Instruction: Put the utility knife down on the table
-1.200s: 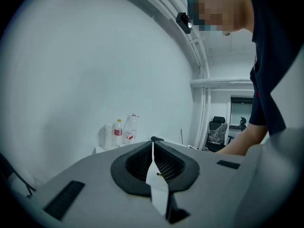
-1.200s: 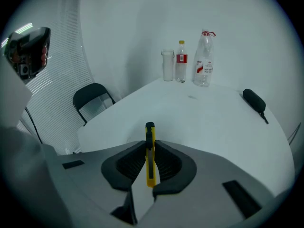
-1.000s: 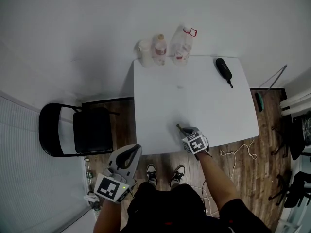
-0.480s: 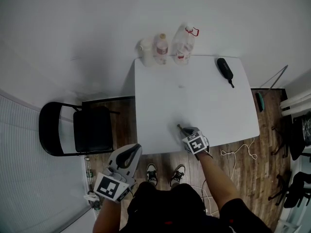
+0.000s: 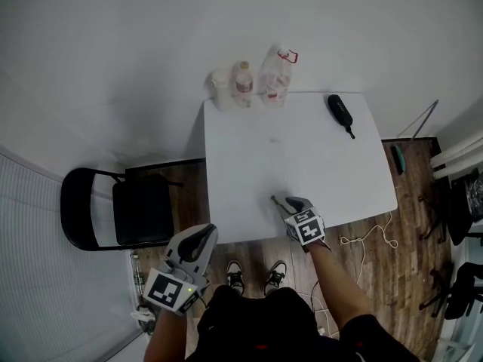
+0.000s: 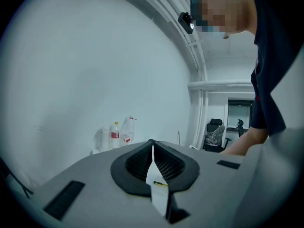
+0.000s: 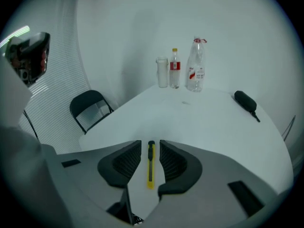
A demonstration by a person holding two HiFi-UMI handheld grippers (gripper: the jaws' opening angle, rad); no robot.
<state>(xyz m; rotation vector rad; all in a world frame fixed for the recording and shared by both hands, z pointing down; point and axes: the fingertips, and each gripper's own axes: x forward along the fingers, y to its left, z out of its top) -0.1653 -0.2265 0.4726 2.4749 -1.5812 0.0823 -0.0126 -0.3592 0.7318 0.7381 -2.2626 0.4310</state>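
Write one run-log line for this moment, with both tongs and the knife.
right tongs: opening | utility knife: on table, between them, not gripped | left tongs: shut, empty

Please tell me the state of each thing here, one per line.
utility knife: lying flat on the table, not gripped
right gripper: jaws opening, knife between them untouched
left gripper: shut, empty
folding chair: unfolded, unoccupied
small bottle: upright
large bottle: upright

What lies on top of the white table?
The yellow utility knife lies on the table between the right gripper's opening jaws, untouched. Bottles and a black object sit near the far edge. The gripper hides the tabletop beneath it.
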